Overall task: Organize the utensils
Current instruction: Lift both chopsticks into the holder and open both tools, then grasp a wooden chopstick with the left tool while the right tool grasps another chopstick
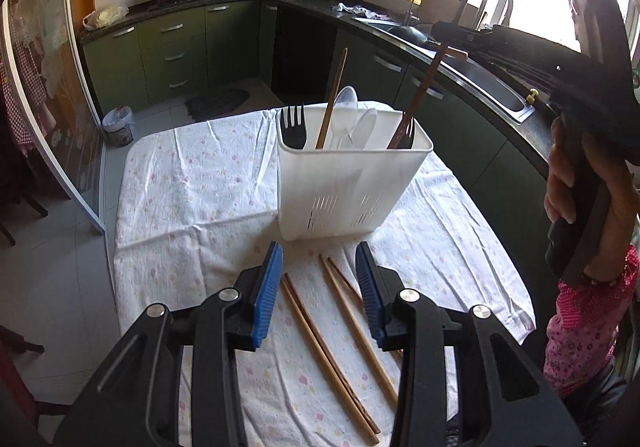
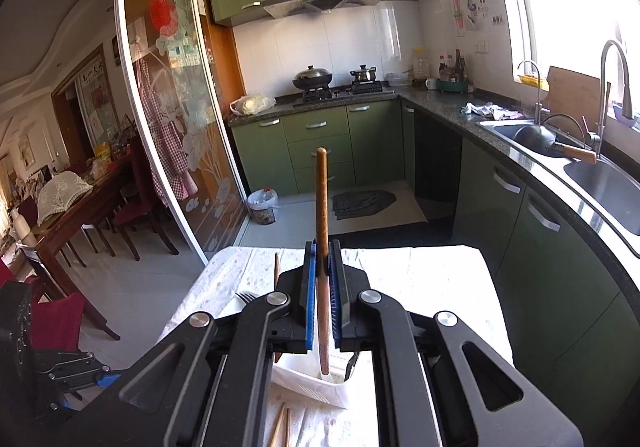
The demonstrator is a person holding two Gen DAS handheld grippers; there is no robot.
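Observation:
A white slotted utensil caddy (image 1: 344, 187) stands on the cloth-covered table (image 1: 180, 183). It holds a black fork (image 1: 291, 127), a wooden chopstick (image 1: 332, 99) and white plastic spoons (image 1: 354, 119). My right gripper (image 2: 322, 247), seen from the side in the left wrist view (image 1: 446, 45), is shut on a brown wooden-handled fork (image 2: 322, 199). That fork stands upright, its tines down inside the caddy (image 1: 405, 133). My left gripper (image 1: 319, 247) is open just in front of the caddy. Several loose wooden chopsticks (image 1: 344, 327) lie on the cloth between and below its blue pads, untouched.
A person's hand (image 1: 580, 175) in a pink sleeve holds the right gripper's handle at the right. Beyond the table run green cabinets, a sink (image 2: 600, 183) with taps, and a stove with pots (image 2: 312, 77). The left gripper (image 2: 80, 375) shows at the right wrist view's lower left.

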